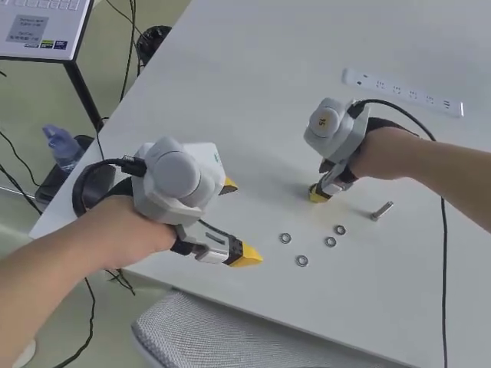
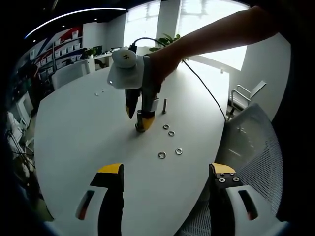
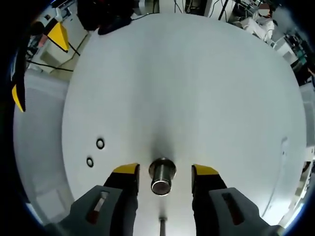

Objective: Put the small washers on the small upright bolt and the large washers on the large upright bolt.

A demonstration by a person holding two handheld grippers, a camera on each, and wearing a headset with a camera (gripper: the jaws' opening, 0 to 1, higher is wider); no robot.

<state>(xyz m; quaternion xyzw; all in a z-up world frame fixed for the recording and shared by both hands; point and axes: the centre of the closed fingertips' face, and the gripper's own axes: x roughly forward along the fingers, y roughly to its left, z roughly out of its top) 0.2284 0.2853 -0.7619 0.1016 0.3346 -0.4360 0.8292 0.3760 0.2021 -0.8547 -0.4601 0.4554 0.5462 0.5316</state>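
The right tongs (image 3: 165,173) are open, tips down at the bench (image 1: 253,92), with one jaw on either side of the large upright bolt (image 3: 162,178) and neither touching it. The left tongs (image 2: 166,169) hang open and empty near the bench edge. Four washers (image 1: 301,261) lie loose on the bench between the two tongs, and the small bolt (image 1: 381,210) is near them.
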